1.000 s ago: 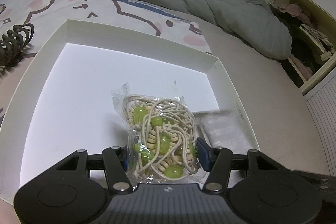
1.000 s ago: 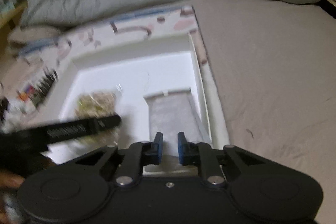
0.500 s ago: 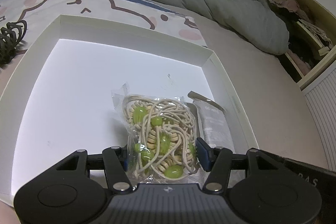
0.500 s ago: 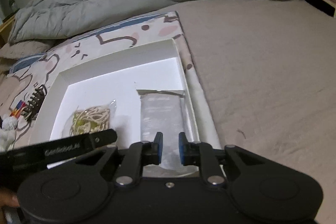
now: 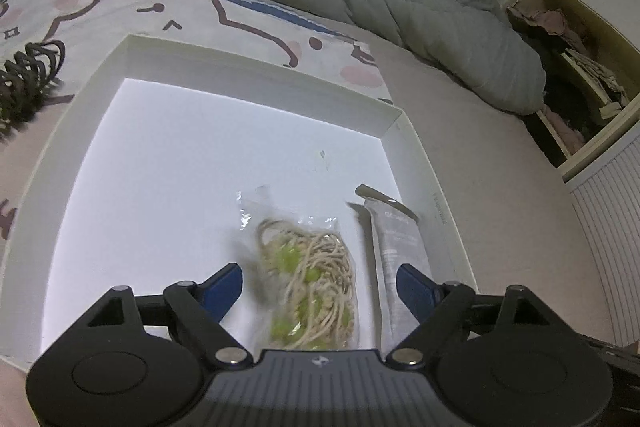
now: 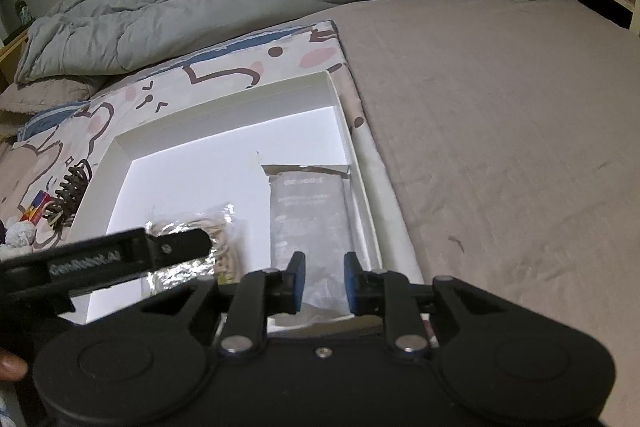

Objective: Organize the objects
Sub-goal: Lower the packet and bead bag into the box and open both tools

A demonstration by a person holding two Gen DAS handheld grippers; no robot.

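1 white box (image 5: 424,163) | 1 bead bag (image 5: 310,283), 1 grey pouch (image 6: 308,211) inside | left claw (image 5: 319,287) apart | right claw (image 6: 323,281) apart

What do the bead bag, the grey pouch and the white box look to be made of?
Bead bag: thin clear plastic film, going by its crinkled glints, over beige cord and glossy green beads, probably plastic or glass. Grey pouch: matte, faintly frosted plastic or foil laminate, flat with printed text. White box: smooth matte cardboard, judging by its thin folded walls and crisp corners. The left claw is open around the bag.
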